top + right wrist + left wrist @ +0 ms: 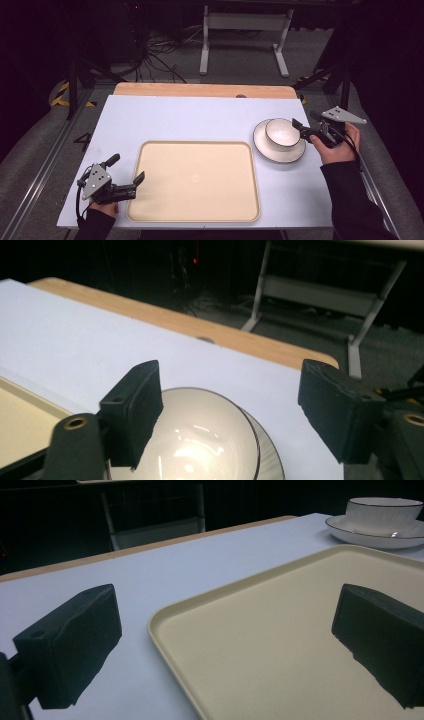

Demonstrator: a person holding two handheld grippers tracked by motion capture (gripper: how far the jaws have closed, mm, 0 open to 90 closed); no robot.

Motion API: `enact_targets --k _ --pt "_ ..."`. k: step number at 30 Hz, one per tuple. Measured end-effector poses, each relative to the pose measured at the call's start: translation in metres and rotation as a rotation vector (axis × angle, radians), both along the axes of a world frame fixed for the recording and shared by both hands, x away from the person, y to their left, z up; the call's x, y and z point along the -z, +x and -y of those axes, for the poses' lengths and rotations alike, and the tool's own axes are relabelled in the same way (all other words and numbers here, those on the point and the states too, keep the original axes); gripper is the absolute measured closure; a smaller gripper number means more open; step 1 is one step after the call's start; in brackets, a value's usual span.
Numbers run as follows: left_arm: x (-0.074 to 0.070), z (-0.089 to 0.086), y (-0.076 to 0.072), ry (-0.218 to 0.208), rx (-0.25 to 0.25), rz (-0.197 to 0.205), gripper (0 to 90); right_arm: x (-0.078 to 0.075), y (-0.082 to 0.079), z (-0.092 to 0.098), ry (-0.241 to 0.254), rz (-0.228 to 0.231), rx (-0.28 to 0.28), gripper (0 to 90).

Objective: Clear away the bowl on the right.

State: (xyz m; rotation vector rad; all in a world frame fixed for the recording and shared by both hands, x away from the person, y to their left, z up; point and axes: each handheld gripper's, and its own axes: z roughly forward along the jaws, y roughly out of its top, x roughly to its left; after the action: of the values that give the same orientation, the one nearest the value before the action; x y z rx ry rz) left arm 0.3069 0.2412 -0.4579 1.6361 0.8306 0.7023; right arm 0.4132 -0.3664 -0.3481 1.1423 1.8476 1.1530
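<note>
So far nothing is moved: the bowl [280,132] sits on its saucer [295,152], the tray [195,181] bare. Right tool [299,127] straddles the bowl's rim, jaws wide, gripping nothing; left tool [126,170] gapes idle over the tray's edge.

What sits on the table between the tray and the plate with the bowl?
Nothing. In the high view, a bare strip of table separates the tray from the plate under the bowl.
</note>
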Motion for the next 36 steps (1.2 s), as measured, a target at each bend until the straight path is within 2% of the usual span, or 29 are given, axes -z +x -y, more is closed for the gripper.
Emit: enact_targets --k 5,10,11,14,19,22,25,36 --pt "0.000 0.000 0.000 0.001 0.001 0.001 0.2 -0.003 0.009 -0.002 -0.032 -0.102 0.040 34.2" --pt "0.000 0.000 0.000 0.003 0.003 0.001 0.2 -0.006 0.018 -0.003 -0.036 -0.203 0.060 35.7" --pt "0.000 0.000 0.000 0.003 0.004 0.000 0.1 -0.005 0.021 -0.003 -0.029 -0.240 0.051 35.1" --pt "0.000 0.000 0.000 0.003 0.005 0.000 0.1 -0.005 0.025 -0.002 -0.054 -0.289 0.060 37.9" --pt "0.000 0.000 0.000 0.003 0.006 0.001 0.1 -0.008 0.031 0.000 -0.060 -0.364 0.082 45.1" --pt "0.000 0.000 0.000 0.004 0.007 0.001 0.2 -0.010 0.034 0.000 -0.070 -0.434 0.078 48.9" --pt "0.000 0.000 0.000 0.002 0.005 0.001 0.1 -0.011 0.038 0.000 -0.104 -0.470 0.089 49.3" --pt "0.000 0.000 0.000 0.004 0.008 0.001 0.1 -0.010 0.052 0.002 -0.112 -0.564 0.148 49.2"
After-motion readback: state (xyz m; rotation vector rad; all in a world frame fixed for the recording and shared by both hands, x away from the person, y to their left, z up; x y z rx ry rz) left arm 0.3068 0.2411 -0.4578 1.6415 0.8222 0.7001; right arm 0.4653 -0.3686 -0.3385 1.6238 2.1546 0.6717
